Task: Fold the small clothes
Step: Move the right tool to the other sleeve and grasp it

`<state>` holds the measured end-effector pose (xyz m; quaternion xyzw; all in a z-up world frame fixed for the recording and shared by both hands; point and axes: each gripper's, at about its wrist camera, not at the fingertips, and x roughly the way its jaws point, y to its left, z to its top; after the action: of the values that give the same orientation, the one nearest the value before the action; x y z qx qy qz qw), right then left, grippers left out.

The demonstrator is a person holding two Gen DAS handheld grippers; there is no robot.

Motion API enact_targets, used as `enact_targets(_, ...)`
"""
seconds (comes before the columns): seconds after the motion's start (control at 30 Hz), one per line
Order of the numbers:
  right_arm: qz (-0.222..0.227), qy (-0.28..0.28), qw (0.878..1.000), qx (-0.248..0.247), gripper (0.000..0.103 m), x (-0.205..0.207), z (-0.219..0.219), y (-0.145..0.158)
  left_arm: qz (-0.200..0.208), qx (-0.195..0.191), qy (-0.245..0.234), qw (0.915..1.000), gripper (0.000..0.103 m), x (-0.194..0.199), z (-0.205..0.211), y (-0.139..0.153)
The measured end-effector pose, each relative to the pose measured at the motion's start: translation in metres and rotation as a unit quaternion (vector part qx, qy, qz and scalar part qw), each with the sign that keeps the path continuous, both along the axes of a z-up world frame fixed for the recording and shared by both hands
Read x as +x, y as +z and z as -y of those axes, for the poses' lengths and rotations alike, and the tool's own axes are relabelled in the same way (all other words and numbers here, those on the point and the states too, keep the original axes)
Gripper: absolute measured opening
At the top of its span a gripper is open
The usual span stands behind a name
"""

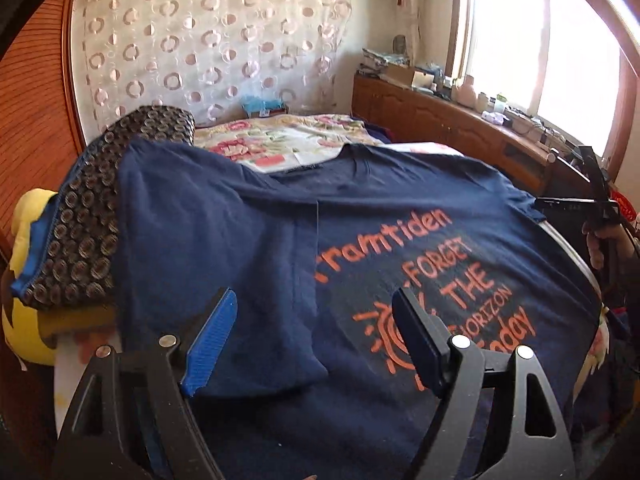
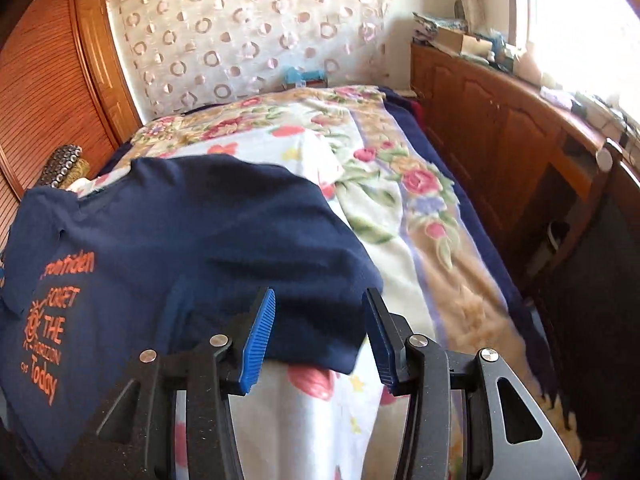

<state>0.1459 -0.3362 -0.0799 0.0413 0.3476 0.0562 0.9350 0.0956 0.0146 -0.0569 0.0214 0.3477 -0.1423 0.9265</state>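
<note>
Both the left hand-held gripper (image 1: 316,340) and the right hand-held gripper (image 2: 320,336) are wide, holding nothing; next, pinch the blue shirt (image 1: 360,220) edge evenly.

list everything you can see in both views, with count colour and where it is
t-shirt: one, navy with orange lettering, spread on the bed, both side panels folded in over the front
floral blanket: one, white and tan with pink flowers, covering the bed under the shirt
patterned cushion: one, dark with pale rings and a blue edge, left of the shirt
yellow soft toy: one, at the left edge below the cushion
curtain: one, cream with ring pattern, on the far wall
wooden cabinets: one run, brown, along the window side, cluttered top
left gripper: one, black with blue pads, open over the shirt
right gripper: one, same colours, open at the shirt's folded edge
</note>
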Motion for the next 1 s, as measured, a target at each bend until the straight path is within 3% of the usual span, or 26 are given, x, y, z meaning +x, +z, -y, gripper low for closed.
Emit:
enact_targets(0.63, -0.044, 0.007, 0.989, 0.141, 0.047, 0.007, 0.057, -0.017, -0.084, 0.022, 0.012, 0.9961, 0.081, 0.017, 0.002, -0.039)
enact_targets(0.73, -0.043, 0.02, 0.987, 0.155, 0.036, 0.007, 0.062, -0.019, -0.084, 0.039, 0.013, 0.9957, 0.081, 0.017, 0.007, -0.04)
enact_targets(0.77, -0.04, 0.025, 0.987, 0.152, 0.032, 0.006, 0.062, -0.018, -0.085, 0.041, 0.01, 0.9955, 0.084, 0.018, 0.009, -0.041)
enact_targets(0.83, -0.03, 0.032, 0.99, 0.134, 0.015, 0.004, 0.057, -0.015, -0.085, 0.051, 0.007, 0.995, 0.086, 0.018, 0.012, -0.042)
enact_targets(1.0, 0.014, 0.03, 0.999, 0.038, 0.007, -0.005, 0.034, 0.005, -0.087, 0.05, 0.007, 0.9949, 0.088, 0.018, 0.012, -0.042)
